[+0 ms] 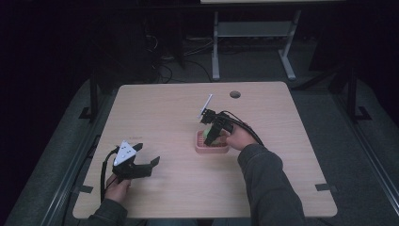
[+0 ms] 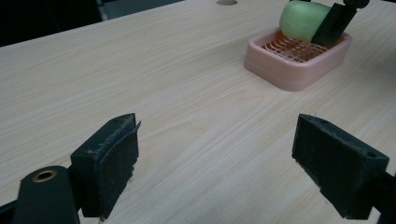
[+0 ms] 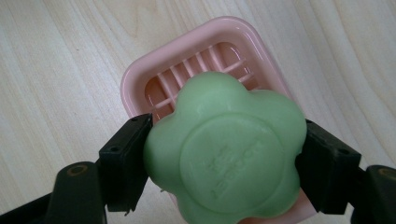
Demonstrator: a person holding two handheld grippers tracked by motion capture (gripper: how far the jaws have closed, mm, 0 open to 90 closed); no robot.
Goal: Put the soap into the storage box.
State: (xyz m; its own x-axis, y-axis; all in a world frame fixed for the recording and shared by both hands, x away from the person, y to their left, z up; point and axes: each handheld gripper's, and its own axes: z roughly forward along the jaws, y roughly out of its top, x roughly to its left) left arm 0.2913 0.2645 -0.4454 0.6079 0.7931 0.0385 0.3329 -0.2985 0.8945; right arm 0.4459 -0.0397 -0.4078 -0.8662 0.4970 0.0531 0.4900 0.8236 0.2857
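Green flower-shaped soap (image 3: 224, 156), pinched at its two sides between the black jaws of the right gripper (image 3: 224, 163), held just above a pink soap dish (image 3: 154, 79). Embossed round centre on the soap's face, lettering too faint to read. Five rounded lobes around that centre. Beneath it, a slatted pink grid inside the dish, partly covered by the soap. From the left gripper view, the same soap (image 2: 303, 19) seen as a pale green block tilted over the dish's far end, one dark jaw pressed against its side; whether the lower edge touches the grid cannot be told. Pink dish (image 2: 299, 65) flat on the pale wood worktop (image 2: 187, 93), with rounded corners and a raised rim.

In the high view, dish (image 1: 211, 147) near the middle of the worktop (image 1: 164, 113), a little right of centre, right gripper (image 1: 212, 134) directly over it, right hand (image 1: 240, 139) behind it, dark sleeve running to the bottom edge. Black cable looping from that gripper over the hand.

Left gripper (image 1: 147, 155) well apart from the dish, low over the near left part of the worktop, jaws spread wide with nothing between them. Same spread plain in the left gripper view (image 2: 215, 158), bare wood between the two pads. Grey three-cornered plate on top, left hand (image 1: 117, 188) at the near edge. Round hole (image 1: 235, 94) near the worktop's far edge. Dark floor and metal desk legs beyond.
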